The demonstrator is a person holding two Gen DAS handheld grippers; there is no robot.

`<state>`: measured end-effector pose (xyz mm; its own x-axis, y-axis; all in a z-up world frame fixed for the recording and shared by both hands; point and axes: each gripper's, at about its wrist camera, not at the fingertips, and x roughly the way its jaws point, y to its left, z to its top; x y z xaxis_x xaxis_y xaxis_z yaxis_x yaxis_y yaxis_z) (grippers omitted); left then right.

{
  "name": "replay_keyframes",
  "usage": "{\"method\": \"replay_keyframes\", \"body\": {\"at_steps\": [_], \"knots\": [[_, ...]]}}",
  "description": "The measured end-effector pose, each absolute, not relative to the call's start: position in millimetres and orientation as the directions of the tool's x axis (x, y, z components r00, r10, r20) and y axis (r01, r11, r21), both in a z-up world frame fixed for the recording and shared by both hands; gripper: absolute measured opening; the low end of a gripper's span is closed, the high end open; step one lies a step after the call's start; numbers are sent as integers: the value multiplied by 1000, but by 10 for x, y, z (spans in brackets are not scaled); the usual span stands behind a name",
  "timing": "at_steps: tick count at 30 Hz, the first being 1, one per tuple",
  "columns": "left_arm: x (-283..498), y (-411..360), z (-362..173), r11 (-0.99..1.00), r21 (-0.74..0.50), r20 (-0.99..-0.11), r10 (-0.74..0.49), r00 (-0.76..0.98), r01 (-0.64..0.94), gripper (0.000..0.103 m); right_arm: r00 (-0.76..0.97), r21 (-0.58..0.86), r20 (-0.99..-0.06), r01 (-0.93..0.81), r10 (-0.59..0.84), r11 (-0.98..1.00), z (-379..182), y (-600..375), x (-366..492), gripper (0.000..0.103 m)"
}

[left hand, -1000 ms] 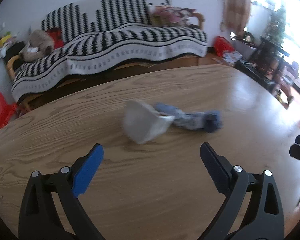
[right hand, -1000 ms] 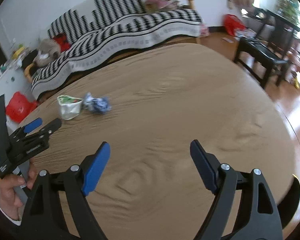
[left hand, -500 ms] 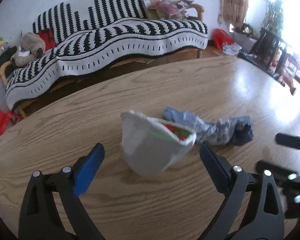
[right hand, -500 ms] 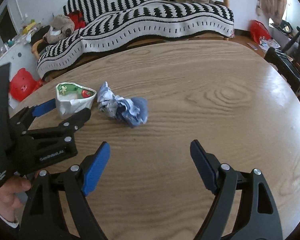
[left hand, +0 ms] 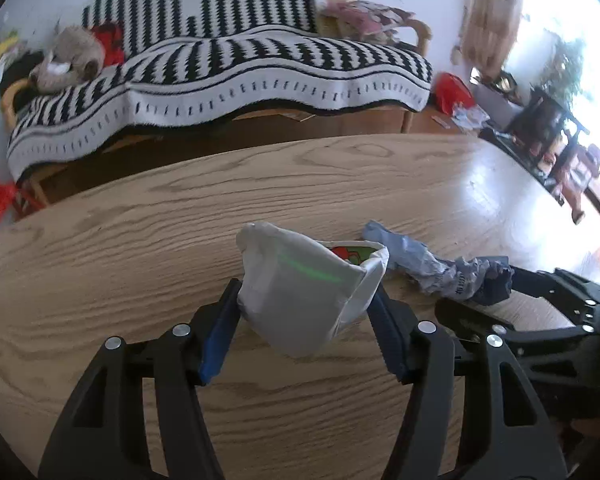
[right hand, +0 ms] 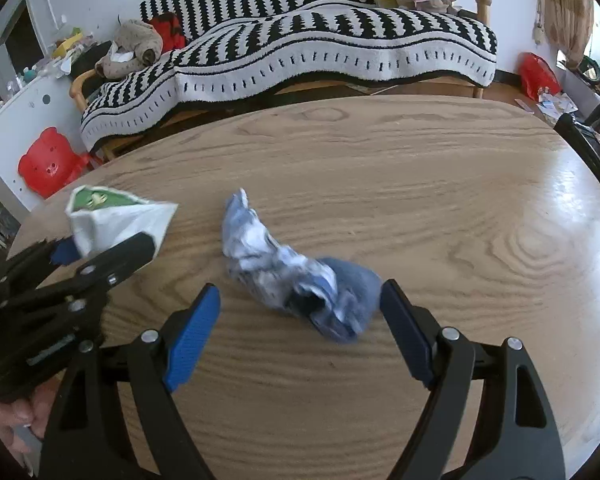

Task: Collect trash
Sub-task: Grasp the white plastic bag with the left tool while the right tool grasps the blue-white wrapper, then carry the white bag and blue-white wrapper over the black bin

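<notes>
The left gripper (left hand: pixel 304 320) is closing its jaws on the white bag (left hand: pixel 308 284) on the desk (left hand: pixel 100 248) — they touch both sides. The right gripper (right hand: pixel 300 320) has wide open jaws around the blue wrapper (right hand: pixel 292 276), just right of the bag — next, squeeze and lift.

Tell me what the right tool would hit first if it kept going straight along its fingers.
The crumpled blue-and-white wrapper. It already lies between the open right tool fingers on the wooden table, nearer the right-hand finger. Beyond it, probably the tabletop, though depth is hard to judge.
</notes>
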<state>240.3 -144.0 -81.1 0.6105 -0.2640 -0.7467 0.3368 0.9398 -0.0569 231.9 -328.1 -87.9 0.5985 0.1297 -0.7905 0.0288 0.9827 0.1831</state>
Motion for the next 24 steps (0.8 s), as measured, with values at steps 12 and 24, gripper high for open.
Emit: {"method": "replay_keyframes", "body": {"at_steps": [12,24], "knots": [[2345,-997,-755,968,-41,-764,-189,617,247,61,603,133,-790,-5,109,991,-828,-3081,2304,33],[1942,-1278,-545,946,-33,-742,-240,626,323,61,661,76,-750,49,25,996,-412,-3377,1636,33]]}}
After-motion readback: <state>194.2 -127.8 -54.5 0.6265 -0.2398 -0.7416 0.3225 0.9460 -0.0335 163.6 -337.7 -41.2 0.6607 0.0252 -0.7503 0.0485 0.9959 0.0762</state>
